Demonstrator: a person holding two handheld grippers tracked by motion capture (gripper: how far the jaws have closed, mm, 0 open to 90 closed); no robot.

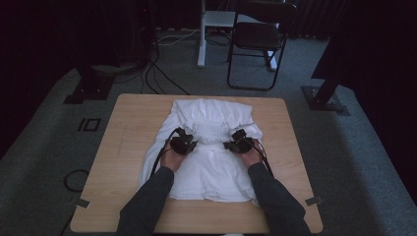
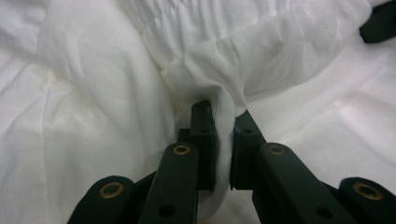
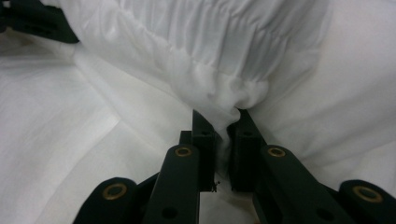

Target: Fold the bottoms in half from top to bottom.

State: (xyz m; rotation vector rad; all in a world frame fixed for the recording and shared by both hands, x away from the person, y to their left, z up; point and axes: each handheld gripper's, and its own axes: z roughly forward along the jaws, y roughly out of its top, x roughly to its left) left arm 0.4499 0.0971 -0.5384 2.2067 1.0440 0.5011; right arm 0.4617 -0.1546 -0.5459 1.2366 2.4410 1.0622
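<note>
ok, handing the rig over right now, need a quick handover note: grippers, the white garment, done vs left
Left gripper: shut on a pinch of the white garment, at its gathered band.
Right gripper: shut on the same band, farther along it.
Garment: spread on the wooden table, both grippers over its middle, the band between them.
Done: both grips made, and part of the garment seems folded over already.
Left: probably carry the held band across to finish the fold, then release. How far the fold should go cannot be told.

Wooden table (image 1: 128,147), white garment (image 1: 211,172) spread flat
</note>
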